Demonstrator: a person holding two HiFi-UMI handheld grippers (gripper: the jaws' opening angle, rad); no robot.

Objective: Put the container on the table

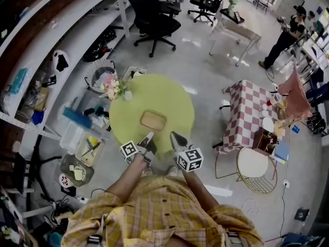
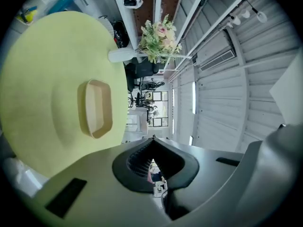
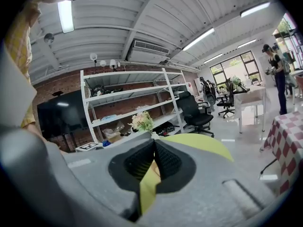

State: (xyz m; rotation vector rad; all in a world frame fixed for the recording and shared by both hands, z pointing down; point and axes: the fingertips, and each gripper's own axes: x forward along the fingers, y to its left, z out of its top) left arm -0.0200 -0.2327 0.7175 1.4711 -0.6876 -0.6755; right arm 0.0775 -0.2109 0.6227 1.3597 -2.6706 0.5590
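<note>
While the container (image 1: 153,120) sits flat on the round green table (image 1: 154,89), just below the middle of the tabletop in the head view, neither tool has a hold on it. Look at the left gripper (image 2: 152,139): its jaws are pressed together at the tips with nothing between them, and the container lies up and to the left of them in its own view, well clear. Same story for the right gripper (image 3: 154,141): jaws together, empty, only a sliver of green tabletop showing past them. From above, both tips hover at the near edge of the table, side by side, apart from the container. A vase of flowers (image 1: 114,88) stands at the table's upper-left rim, away from it all. By my reading the job is done: container on the table, upright, let go. Nothing looks left but to draw the hands away.
</note>
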